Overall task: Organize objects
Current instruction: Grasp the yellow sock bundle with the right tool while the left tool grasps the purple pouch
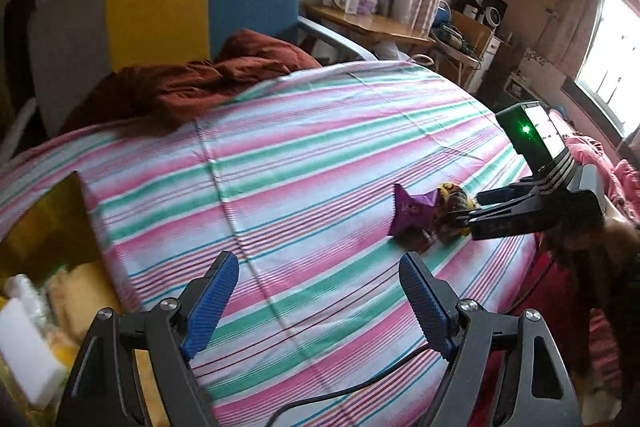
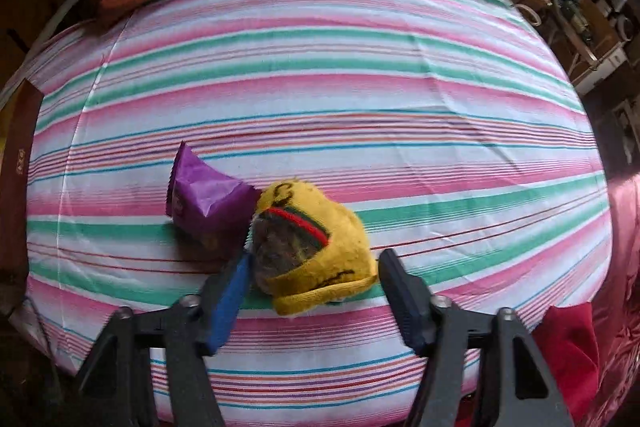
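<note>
right tool (image 2: pixel 312 267) pointing down, jaws standing apart around yellow plush toy (image 2: pixel 316 247) on striped bed sheet (image 2: pixel 360 87), not pressing yet. purple snack packet (image 2: pixel 204 199) lying touching toy. left tool (image 1: pixel 320 303) hanging open and empty over bed. box with items (image 1: pixel 44 267) waiting at bed edge; both things left to sort.

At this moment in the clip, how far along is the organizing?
Done: several items already sit in the box at the bed's edge. In hand: the right gripper straddles the yellow plush toy with its fingers either side, not yet clamped; the left gripper is open and empty. Left: the toy and the purple snack packet touching it remain on the striped sheet.
</note>
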### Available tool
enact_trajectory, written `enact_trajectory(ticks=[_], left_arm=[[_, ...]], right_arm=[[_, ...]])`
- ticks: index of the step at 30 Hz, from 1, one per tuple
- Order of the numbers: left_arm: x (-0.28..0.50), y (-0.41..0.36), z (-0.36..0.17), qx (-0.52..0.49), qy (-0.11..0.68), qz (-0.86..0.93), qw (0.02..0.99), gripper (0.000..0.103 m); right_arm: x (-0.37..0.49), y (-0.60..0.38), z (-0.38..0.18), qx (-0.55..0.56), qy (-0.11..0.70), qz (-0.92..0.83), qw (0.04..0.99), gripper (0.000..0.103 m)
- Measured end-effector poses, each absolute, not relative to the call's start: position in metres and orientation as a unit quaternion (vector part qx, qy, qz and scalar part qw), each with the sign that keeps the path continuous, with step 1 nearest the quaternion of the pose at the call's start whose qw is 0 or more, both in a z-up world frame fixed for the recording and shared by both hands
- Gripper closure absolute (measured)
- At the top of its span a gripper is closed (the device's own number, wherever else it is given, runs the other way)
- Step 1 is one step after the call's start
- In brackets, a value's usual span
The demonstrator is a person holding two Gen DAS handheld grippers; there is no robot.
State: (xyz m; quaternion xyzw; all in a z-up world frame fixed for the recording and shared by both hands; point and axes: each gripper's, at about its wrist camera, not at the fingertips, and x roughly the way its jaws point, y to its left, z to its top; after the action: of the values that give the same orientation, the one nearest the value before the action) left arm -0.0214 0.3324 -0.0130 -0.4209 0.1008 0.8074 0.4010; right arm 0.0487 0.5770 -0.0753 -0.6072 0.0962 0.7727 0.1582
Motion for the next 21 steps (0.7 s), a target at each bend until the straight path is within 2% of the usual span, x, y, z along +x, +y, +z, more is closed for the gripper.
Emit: enact_trajectory(ticks=[5, 7, 21], left_arm=[[-0.023, 0.362, -0.026, -0.444, 0.1, 0.788, 0.414, 0.024], [-0.02, 0.377, -0.03, -0.441, 0.111, 0.785, 0.421, 0.024], [-0.018, 0.488, -0.06, -0.456, 0.168, 0.749, 0.45, 0.024]], right_arm=[[0.058, 0.586, -0.068, -0.592, 0.111, 0.778, 0.18, 0.066], [0.067, 0.597, -0.061, -0.573, 0.135, 0.782, 0.204, 0.07], [0.089, 0.625, -0.063, -0.549, 0.246, 0.772, 0.205, 0.07]])
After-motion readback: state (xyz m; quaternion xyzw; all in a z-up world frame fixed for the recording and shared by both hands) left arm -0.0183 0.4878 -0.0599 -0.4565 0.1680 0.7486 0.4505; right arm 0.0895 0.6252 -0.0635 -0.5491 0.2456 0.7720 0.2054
